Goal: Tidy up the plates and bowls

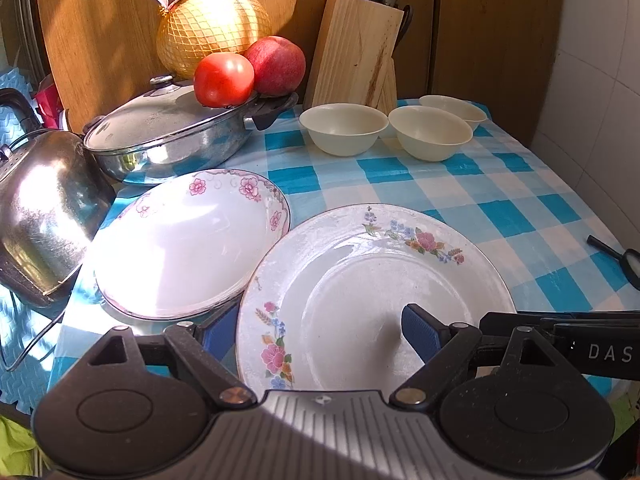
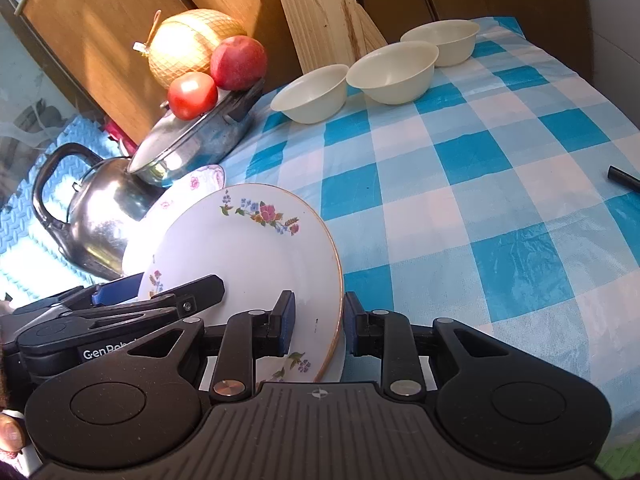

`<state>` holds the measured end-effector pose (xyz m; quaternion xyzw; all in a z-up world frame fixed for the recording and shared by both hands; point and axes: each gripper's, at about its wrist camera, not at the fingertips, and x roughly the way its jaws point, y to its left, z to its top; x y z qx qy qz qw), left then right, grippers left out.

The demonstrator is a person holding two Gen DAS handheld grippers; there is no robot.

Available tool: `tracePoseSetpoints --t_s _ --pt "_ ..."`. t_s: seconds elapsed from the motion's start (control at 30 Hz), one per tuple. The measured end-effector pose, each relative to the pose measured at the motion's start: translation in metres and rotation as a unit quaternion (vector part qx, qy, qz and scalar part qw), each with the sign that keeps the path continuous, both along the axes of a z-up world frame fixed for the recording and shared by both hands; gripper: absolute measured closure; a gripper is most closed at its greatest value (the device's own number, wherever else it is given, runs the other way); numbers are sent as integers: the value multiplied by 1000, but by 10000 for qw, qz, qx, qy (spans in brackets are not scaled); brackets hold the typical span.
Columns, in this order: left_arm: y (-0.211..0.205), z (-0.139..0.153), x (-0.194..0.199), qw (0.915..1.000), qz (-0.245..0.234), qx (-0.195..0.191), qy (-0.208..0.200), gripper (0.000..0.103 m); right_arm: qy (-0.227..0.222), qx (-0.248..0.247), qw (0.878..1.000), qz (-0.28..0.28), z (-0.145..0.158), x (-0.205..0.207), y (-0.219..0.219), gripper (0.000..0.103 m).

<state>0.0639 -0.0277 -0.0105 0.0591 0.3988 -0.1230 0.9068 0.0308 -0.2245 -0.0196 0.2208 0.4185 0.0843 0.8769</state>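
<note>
A flowered plate [image 1: 376, 300] lies tilted at the near edge of the blue checked tablecloth [image 1: 500, 200], its left rim over a deeper pink-flowered dish [image 1: 184, 240]. My left gripper [image 1: 316, 328] is open wide across the plate's left rim, with one pad [image 1: 420, 332] above the plate and the other outside the rim. My right gripper [image 2: 320, 316] is shut on the plate's [image 2: 248, 252] right rim, and the left gripper [image 2: 160, 290] shows beside it. Three cream bowls [image 1: 344, 128] [image 1: 430, 132] [image 1: 456, 106] stand in a row at the back.
A lidded steel pan [image 1: 168, 136] carries a tomato [image 1: 224, 80] and an apple [image 1: 276, 66], with a netted pomelo [image 1: 212, 32] behind. A knife block [image 1: 356, 52] stands at the back, a kettle [image 1: 44, 208] at the left. A black-handled magnifier [image 1: 624, 260] lies at the right.
</note>
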Motion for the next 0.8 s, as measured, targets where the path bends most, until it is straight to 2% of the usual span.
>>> tracePoseSetpoints --t_s 0.33,0.57,0.63,0.7,0.8 --pt "10 -10 -13 9997 125 14 223 22 -74 -103 9998 173 2 -11 9 70" --pt "19 -13 -17 9989 203 -138 387 22 -207 -492 9978 382 3 -18 23 68" --pt "16 -12 -21 9996 142 39 222 23 -210 -495 9976 440 3 -20 25 67" --pt "11 -8 -28 9999 -126 74 68 23 -220 -476 9975 474 3 -22 25 66" --pt "6 -9 -32 9996 -225 154 50 24 -247 -525 9969 523 4 -24 28 66"
